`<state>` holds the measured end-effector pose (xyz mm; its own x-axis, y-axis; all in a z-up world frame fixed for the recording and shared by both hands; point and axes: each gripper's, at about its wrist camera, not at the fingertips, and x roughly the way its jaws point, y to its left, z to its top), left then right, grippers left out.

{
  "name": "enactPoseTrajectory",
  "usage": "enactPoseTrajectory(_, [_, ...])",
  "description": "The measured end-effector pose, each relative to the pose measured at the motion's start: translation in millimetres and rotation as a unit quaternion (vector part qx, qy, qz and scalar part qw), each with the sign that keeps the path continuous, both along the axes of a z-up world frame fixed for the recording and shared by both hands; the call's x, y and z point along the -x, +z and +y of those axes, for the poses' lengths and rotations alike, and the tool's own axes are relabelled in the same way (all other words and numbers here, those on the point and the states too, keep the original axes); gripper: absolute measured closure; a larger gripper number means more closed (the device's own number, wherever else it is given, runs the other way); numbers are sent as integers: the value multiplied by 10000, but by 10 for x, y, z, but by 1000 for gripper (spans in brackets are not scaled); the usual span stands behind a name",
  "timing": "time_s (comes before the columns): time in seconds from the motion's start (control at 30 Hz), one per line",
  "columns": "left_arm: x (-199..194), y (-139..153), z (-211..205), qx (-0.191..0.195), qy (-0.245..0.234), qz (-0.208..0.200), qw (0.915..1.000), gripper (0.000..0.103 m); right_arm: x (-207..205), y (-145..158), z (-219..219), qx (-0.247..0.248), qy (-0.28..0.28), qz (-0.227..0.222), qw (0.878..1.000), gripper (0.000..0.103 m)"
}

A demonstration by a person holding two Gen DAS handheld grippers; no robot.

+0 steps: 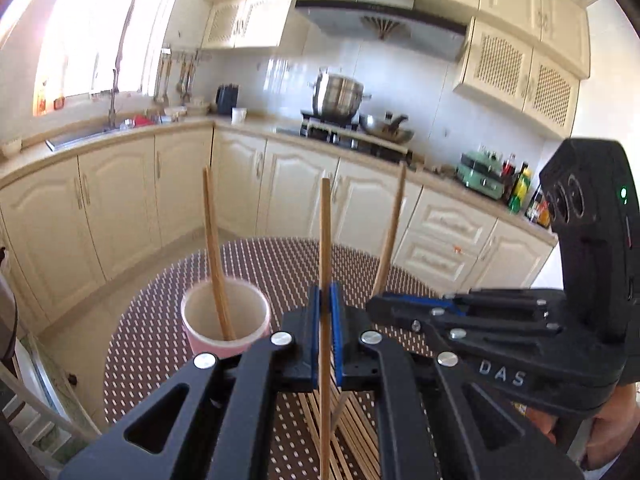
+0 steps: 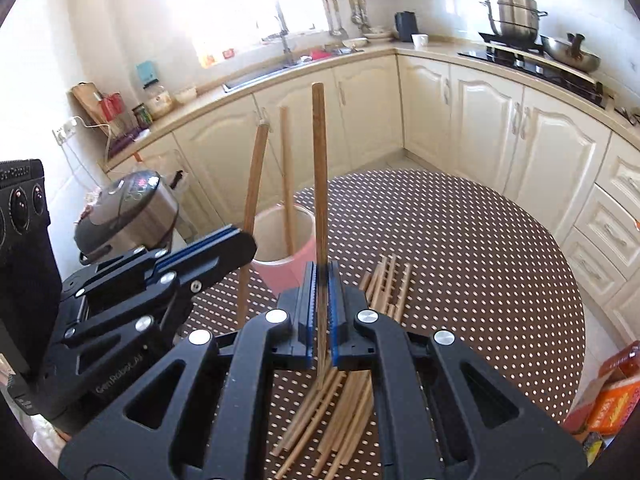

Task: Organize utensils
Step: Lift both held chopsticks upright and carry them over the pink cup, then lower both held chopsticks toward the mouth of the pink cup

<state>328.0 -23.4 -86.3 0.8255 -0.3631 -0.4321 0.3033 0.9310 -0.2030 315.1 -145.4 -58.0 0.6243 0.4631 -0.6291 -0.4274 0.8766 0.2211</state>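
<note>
Wooden chopstick [image 1: 325, 256] is clamped upright by the closed left gripper [image 1: 325, 316]; another [image 2: 320, 184] by the closed right gripper [image 2: 321, 312]. Round pink cup [image 1: 226, 320] holds one stick.

the brown dotted table [image 2: 480, 240] lies bare on its far and right parts, open to pass over. the pink cup [image 2: 286, 248] stands near the left edge with a chopstick [image 2: 287, 184] leaning up out of it, blocking the mouth's middle. a loose pile of chopsticks [image 2: 344, 400] covers the near middle, and the left gripper [image 2: 224, 248] crowds the cup's left side.
</note>
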Motion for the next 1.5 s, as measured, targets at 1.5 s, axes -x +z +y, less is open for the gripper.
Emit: enactPoseTrajectory(1.5, [-439,114,551,266,1331,-1691,9762,97,-438,308,524,-393,-106,-724,9965,97])
